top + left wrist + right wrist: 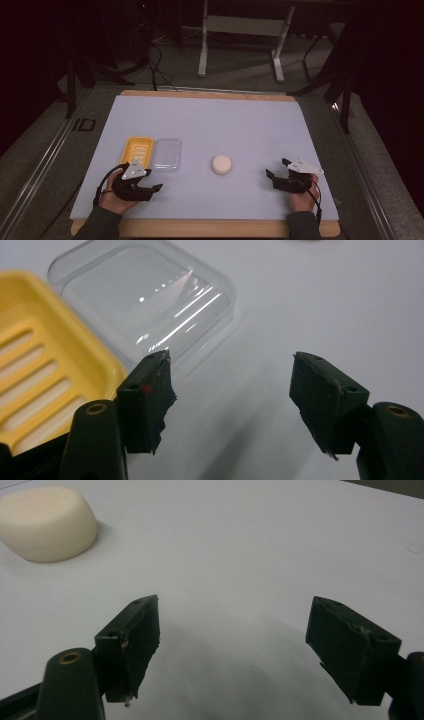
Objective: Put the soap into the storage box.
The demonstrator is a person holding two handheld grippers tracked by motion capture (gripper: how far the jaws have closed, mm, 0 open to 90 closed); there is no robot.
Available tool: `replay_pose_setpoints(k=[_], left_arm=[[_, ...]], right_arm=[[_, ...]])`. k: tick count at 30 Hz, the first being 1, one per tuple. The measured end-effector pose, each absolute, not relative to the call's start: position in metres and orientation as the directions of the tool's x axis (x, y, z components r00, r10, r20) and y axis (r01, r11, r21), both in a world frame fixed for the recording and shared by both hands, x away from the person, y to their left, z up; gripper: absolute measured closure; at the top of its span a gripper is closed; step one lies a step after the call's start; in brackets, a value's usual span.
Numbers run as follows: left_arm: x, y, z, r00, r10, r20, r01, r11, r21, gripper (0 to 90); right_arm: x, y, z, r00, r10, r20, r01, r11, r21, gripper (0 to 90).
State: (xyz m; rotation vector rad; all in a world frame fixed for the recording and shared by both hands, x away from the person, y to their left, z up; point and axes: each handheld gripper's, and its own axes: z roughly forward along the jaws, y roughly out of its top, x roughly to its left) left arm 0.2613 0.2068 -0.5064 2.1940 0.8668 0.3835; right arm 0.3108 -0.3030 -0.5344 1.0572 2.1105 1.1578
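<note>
A round cream soap bar [221, 164] [47, 522] lies on the white mat [210, 115], near its middle front. To its left a yellow slotted soap dish [138, 151] [45, 355] sits beside a clear plastic lid [167, 155] [145, 295]. My left gripper [153, 180] [230, 360] rests low at the front left, just in front of the dish and lid, jaws apart with bare mat between them. At the front right, my right gripper [277, 167] [232, 602] points left toward the soap, open and holding nothing.
The mat covers a wooden tabletop whose edge [200, 229] runs along the front. A metal table frame [240, 30] and cables stand on the dark floor beyond the far edge. Bare mat stretches behind the soap and dish.
</note>
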Motion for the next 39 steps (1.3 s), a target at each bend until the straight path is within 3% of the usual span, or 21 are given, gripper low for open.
replay_pose_setpoints(k=[16,39], left_arm=[[0.28,0.186,-0.484,0.793,0.606,0.064,0.392,-0.587,0.709,31.4],[0.306,0.165,-0.475,0.846,0.529,0.064,0.354,-0.648,0.675,30.7]], right_arm=[[0.31,-0.305,-0.534,-0.564,0.824,-0.055,0.386,0.322,0.864,20.8],[0.31,-0.305,-0.534,-0.56,0.827,-0.048,0.387,0.312,0.868,20.9]])
